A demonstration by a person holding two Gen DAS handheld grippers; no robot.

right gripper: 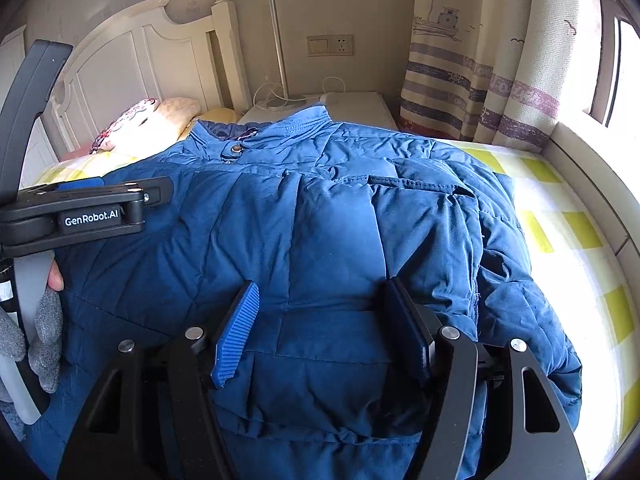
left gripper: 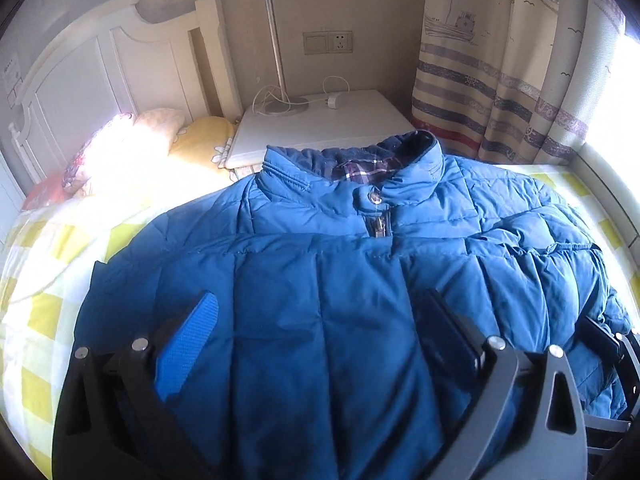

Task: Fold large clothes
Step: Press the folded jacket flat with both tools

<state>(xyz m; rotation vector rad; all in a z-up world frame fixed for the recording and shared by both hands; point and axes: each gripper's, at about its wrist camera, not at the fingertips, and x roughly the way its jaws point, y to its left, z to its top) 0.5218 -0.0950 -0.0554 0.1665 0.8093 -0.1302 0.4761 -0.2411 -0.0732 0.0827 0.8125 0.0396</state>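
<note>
A blue padded jacket (left gripper: 320, 280) lies front-up on the bed, collar toward the bedside table, its right sleeve folded across the chest (right gripper: 400, 208). My left gripper (left gripper: 320, 312) is open, its fingers wide apart just above the jacket's lower front. My right gripper (right gripper: 324, 320) is open over the folded sleeve and the jacket's (right gripper: 240, 232) right side. The left gripper also shows in the right wrist view (right gripper: 96, 204) at the left, and part of the right gripper shows at the right edge of the left wrist view (left gripper: 612, 344).
The bed has a yellow-and-white checked sheet (left gripper: 44, 280) and pillows (left gripper: 132, 140) by a white headboard (left gripper: 100, 64). A white bedside table (left gripper: 320, 128) holds a lamp and cable. A striped curtain (left gripper: 500, 80) and a window ledge (right gripper: 592, 168) run along the right.
</note>
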